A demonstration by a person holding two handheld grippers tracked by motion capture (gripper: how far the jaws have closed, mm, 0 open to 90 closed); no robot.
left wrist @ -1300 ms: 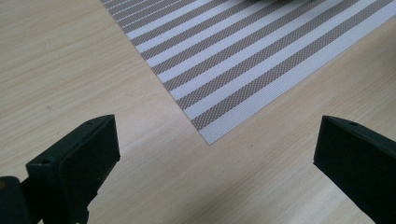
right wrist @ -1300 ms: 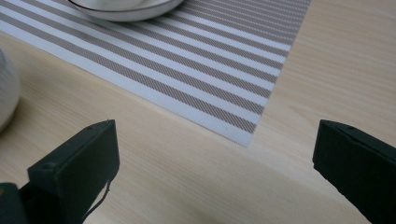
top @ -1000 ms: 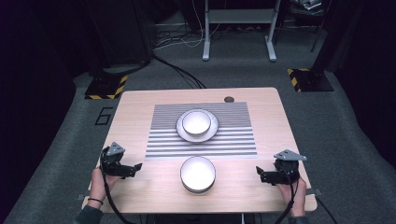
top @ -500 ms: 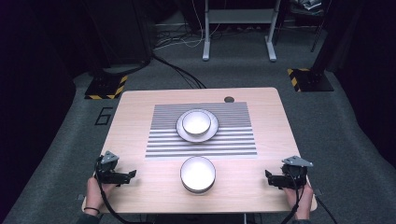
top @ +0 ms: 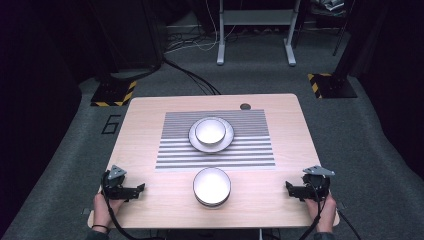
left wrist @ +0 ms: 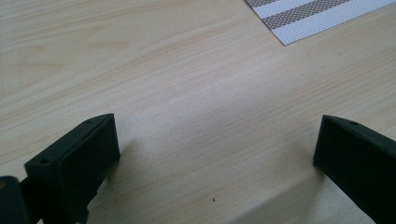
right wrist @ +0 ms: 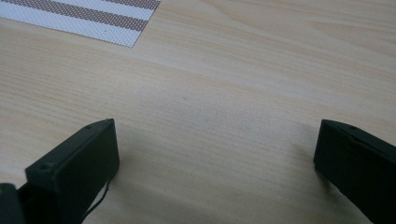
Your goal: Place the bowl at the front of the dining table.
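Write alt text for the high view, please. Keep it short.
Two white bowls sit on a light wooden table: the far bowl rests on a plate on a striped placemat, the near bowl on bare wood. A person's hands hold the left gripper and right gripper low at the near corners, both empty.

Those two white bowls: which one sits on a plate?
The far bowl, on the striped mat, sits on a plate. The near bowl stands straight on the bare wooden table, between the two tools.
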